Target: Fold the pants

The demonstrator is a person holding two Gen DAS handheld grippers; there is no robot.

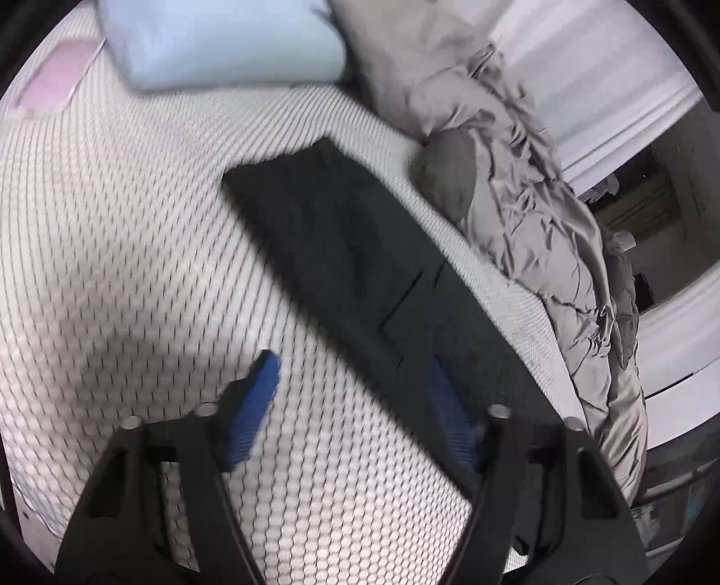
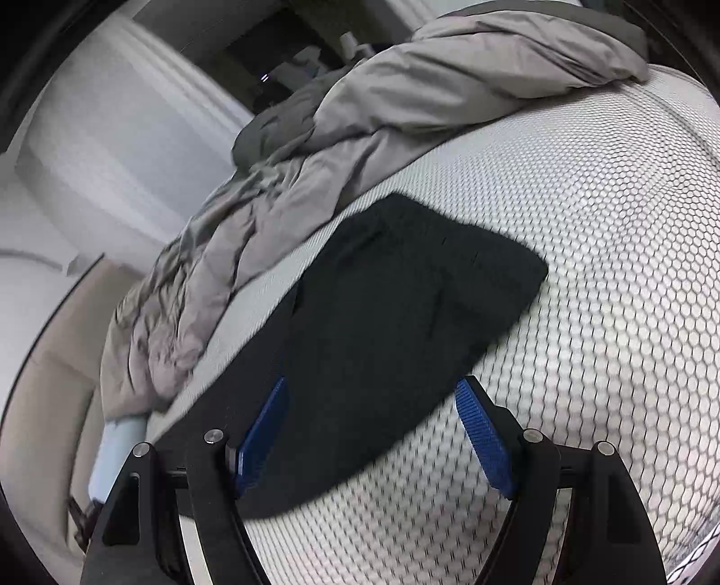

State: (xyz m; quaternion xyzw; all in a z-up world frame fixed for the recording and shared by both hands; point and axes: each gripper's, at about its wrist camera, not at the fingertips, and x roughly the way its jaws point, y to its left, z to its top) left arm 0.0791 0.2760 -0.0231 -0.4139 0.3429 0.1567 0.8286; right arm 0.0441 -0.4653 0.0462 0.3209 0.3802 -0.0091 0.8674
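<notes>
Black pants (image 1: 360,252) lie flat on a white honeycomb-patterned mattress (image 1: 112,252), running diagonally from the upper middle to the lower right in the left wrist view. My left gripper (image 1: 353,373) hangs open above the pants' near edge, blue pads (image 1: 254,405) apart, nothing between them. In the right wrist view the black pants (image 2: 396,306) spread across the middle of the mattress (image 2: 607,270). Over their near end my right gripper (image 2: 373,391) is open wide, and its blue pads (image 2: 483,441) touch nothing.
A crumpled grey duvet (image 1: 531,216) lies along the far side of the bed; the duvet (image 2: 315,148) also borders the pants in the right wrist view. A pale blue pillow (image 1: 220,40) and a pink item (image 1: 58,81) sit at the head. White wall (image 2: 112,135) stands beyond.
</notes>
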